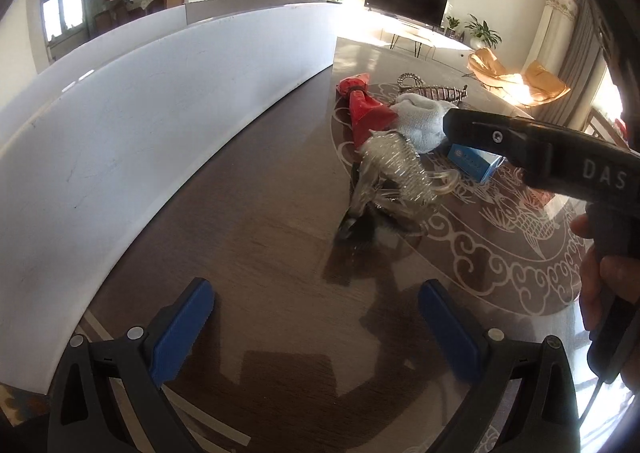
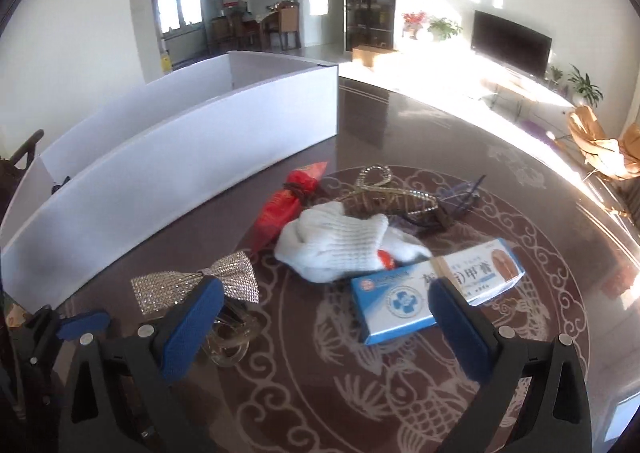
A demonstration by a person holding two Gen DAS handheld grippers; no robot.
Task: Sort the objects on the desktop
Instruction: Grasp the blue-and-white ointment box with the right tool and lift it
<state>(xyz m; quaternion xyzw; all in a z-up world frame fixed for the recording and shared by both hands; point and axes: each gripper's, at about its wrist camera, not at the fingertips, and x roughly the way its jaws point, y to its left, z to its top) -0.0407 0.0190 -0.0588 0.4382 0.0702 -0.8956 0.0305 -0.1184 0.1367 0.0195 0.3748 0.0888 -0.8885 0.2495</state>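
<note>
A glossy dark table (image 2: 400, 125) carries a white divider box (image 2: 160, 157) along its left. Near mid-table lie a white glove (image 2: 340, 245), a blue carton (image 2: 432, 289), a red packet (image 2: 286, 205), a glittery bow clip (image 2: 236, 281) and a gold claw clip (image 2: 384, 197). Both the left gripper (image 1: 316, 329) and right gripper (image 2: 326, 319) gape wide, holding nothing.

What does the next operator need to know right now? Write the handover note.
Left gripper: open, empty, low over bare table beside the white box.
Right gripper: open, empty, hovering above the blue carton.
Still in a pile on the table: sparkly bow clip, white glove, red packet, metal hair claw, glasses.
Done: nothing visibly sorted; the box's inside is mostly hidden.
Left: move everything.
</note>
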